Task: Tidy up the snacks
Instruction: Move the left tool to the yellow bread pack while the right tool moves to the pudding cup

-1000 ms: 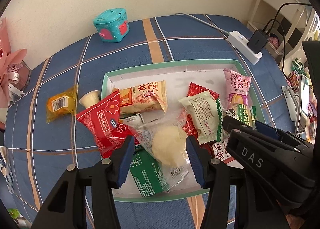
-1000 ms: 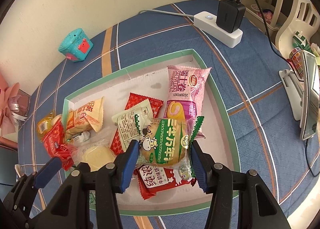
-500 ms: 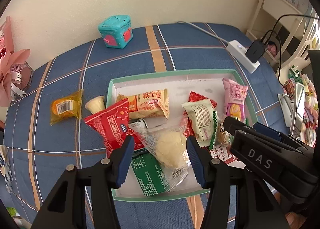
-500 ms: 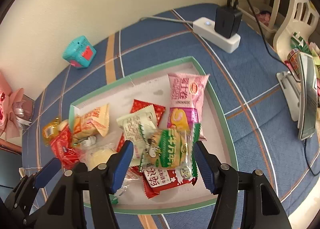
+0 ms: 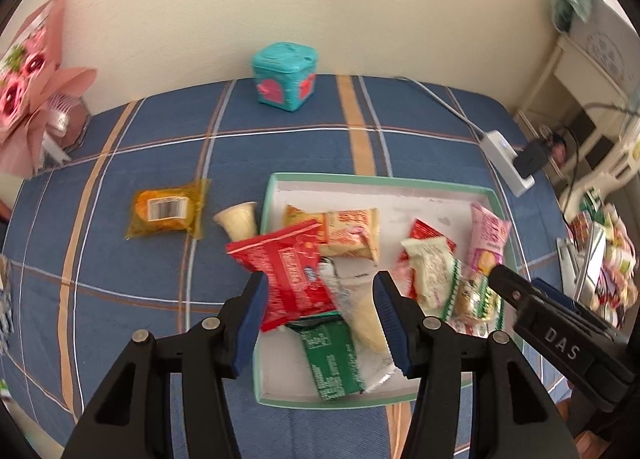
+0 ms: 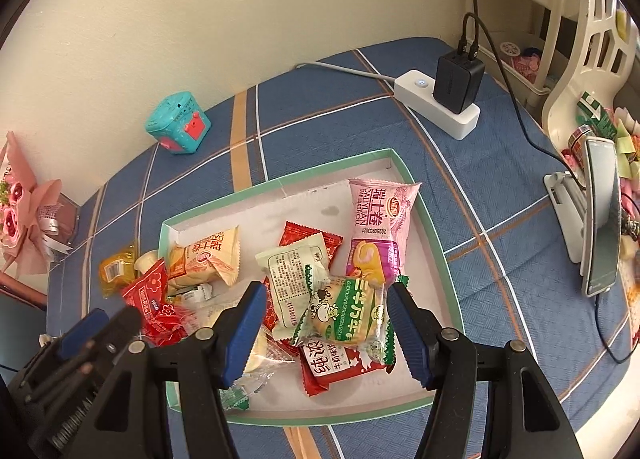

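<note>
A shallow green-rimmed tray (image 5: 372, 179) (image 6: 280, 183) on the blue plaid cloth holds several snack packets: a red one (image 5: 288, 271) over its left rim, a clear bun pack (image 5: 360, 299), a green pack (image 5: 332, 359), a pink roll pack (image 6: 376, 227) and a green-white bun pack (image 6: 348, 311). An orange packet (image 5: 166, 213) and a small cream cup (image 5: 238, 219) lie on the cloth left of the tray. My left gripper (image 5: 320, 323) is open and empty above the tray's near left. My right gripper (image 6: 326, 331) is open and empty above the green-white pack.
A teal toy box (image 5: 284, 75) stands by the far wall. A white power strip with a black charger (image 6: 444, 99) lies at the back right. A phone on a stand (image 6: 596, 219) is at the right edge. Pink wrapped flowers (image 5: 28, 99) are at the left.
Both grippers have pulled back and risen from the tray, still open. The left view has swung left, so the orange packet and cup sit nearer the middle.
</note>
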`<control>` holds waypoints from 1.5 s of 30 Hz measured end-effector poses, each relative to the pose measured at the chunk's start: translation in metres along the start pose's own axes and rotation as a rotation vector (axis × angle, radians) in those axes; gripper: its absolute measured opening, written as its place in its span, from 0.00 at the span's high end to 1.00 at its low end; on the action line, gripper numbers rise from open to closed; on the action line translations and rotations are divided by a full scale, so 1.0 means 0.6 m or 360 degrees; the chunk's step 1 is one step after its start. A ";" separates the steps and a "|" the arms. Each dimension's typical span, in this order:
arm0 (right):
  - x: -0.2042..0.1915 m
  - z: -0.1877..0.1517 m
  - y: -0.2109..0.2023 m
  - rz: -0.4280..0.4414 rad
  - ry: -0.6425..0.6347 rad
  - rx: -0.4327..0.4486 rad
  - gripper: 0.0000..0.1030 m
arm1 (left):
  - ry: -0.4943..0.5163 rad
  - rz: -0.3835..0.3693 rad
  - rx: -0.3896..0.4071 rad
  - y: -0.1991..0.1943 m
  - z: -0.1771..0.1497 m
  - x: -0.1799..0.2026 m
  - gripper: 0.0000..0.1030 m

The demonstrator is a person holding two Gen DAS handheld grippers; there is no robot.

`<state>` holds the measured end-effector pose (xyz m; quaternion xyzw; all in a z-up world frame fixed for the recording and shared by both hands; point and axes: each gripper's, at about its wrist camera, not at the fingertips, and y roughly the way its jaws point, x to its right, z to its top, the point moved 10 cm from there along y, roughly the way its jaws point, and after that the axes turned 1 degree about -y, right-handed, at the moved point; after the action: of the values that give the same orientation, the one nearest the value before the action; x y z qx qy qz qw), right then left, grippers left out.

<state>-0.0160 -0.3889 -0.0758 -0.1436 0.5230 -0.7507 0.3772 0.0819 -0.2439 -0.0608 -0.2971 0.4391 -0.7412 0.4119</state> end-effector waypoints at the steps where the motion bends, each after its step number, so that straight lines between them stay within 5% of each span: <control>1: -0.002 -0.001 0.001 0.0002 -0.0004 -0.0004 0.36 | -0.0027 0.0005 0.0000 0.000 0.001 -0.010 0.46; 18: -0.064 -0.009 -0.003 -0.0006 -0.0189 0.0006 0.36 | -0.0392 0.0111 0.0002 0.002 0.004 -0.158 0.46; 22: -0.071 -0.009 -0.002 0.0006 -0.0209 0.0011 0.24 | -0.0401 0.0141 -0.0005 0.005 0.003 -0.166 0.34; 30: -0.075 -0.008 0.000 0.0003 -0.0238 0.0033 0.03 | -0.0360 0.0188 0.0002 0.008 0.002 -0.168 0.25; 45: -0.085 -0.009 0.001 0.0002 -0.0283 0.0045 0.00 | -0.0347 0.0227 0.0021 0.010 0.003 -0.183 0.20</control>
<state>0.0152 -0.3488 -0.0696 -0.2041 0.4768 -0.7421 0.4246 0.1387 -0.1509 -0.0741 -0.3412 0.4067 -0.6762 0.5109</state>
